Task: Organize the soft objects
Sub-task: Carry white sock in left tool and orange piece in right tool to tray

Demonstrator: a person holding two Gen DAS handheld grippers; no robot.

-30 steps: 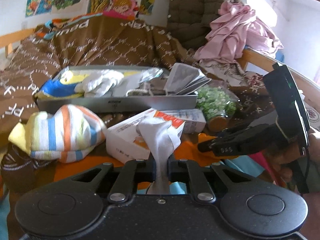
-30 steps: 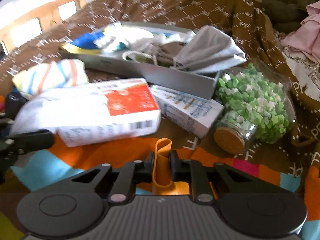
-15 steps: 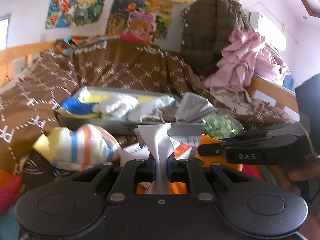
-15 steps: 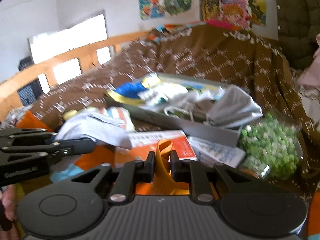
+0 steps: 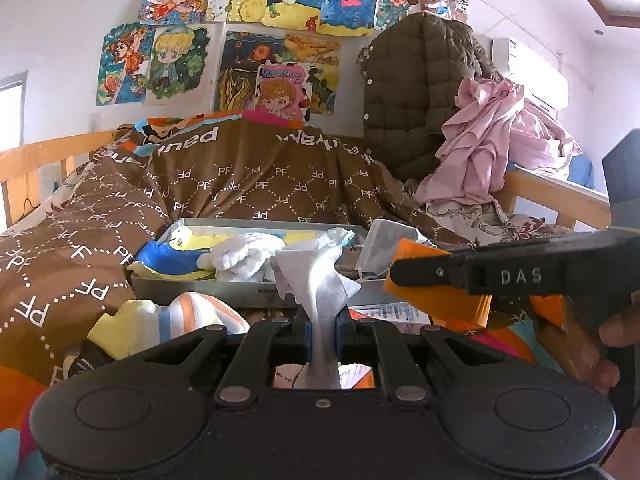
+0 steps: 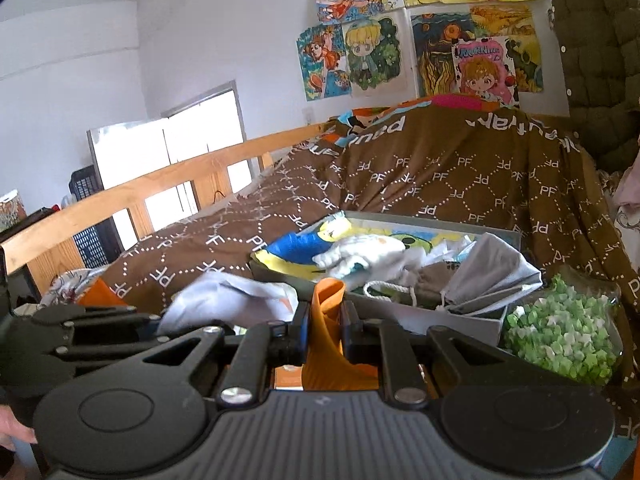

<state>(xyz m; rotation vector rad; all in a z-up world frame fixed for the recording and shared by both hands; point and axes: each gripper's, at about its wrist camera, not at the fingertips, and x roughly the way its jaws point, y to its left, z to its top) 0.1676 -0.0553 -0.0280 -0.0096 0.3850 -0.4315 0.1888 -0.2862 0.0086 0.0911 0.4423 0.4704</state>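
Observation:
My left gripper point(image 5: 322, 330) is shut on a white-grey cloth point(image 5: 316, 280) that stands up between its pads. My right gripper point(image 6: 324, 332) is shut on an orange cloth point(image 6: 328, 312). In the left wrist view the right gripper point(image 5: 400, 272) crosses from the right with the orange cloth point(image 5: 440, 300) hanging from it. In the right wrist view the left gripper point(image 6: 136, 316) comes in from the left with its white cloth point(image 6: 228, 304). Both are held above the bed, in front of a grey tray point(image 5: 200, 286) that holds white gloves point(image 5: 244, 258), blue and yellow fabric and a grey pouch point(image 6: 488, 276).
A striped sock point(image 5: 172, 320) lies left of the tray point(image 6: 460, 316). A jar of green paper stars point(image 6: 560, 332) stands right of it. The brown quilt point(image 5: 240, 176) rises behind, with a pink garment point(image 5: 492, 148) and a wooden bed rail point(image 6: 160, 184) at the sides.
Both grippers have risen and tilted up with their cloths still pinched. The white box and carton have dropped below view, and the wall posters have come into sight.

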